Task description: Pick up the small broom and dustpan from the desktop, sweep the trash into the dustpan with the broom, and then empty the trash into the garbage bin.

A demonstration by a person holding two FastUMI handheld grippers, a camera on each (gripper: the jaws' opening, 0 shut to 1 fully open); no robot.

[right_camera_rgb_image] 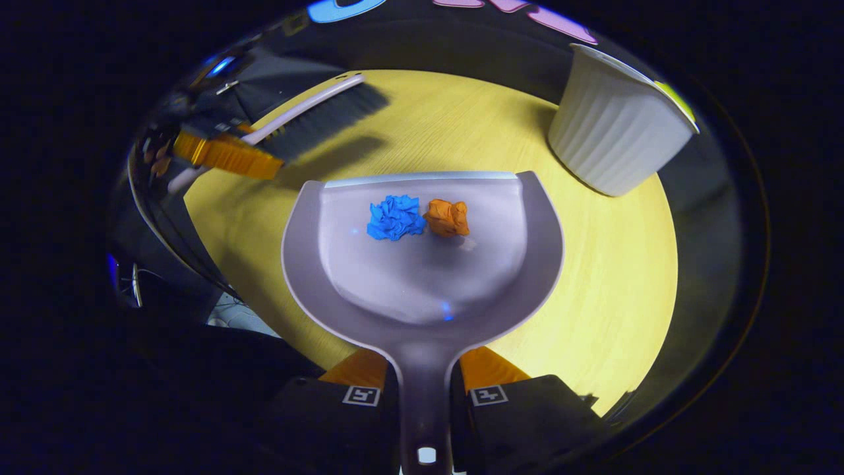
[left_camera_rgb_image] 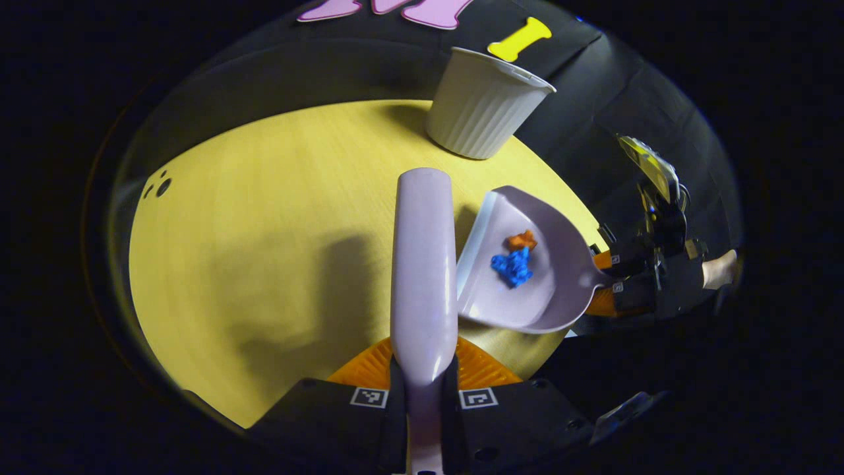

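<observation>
Low in the right gripper view, the right gripper (right_camera_rgb_image: 422,389) squeezes the pale plastic dustpan (right_camera_rgb_image: 422,264), with blue (right_camera_rgb_image: 395,218) and orange paper balls (right_camera_rgb_image: 448,218) inside. The left gripper (left_camera_rgb_image: 423,392) clamps the small broom (left_camera_rgb_image: 423,264). Sweeping looks done; dumping into the white ribbed bin (right_camera_rgb_image: 616,132), upper right, remains.

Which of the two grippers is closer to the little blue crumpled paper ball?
Right. The right gripper holds the handle of the grey plastic dustpan in which the blue crumpled paper ball lies. The left gripper, holding the broom, sits farther off, beyond the dustpan's front edge.
</observation>
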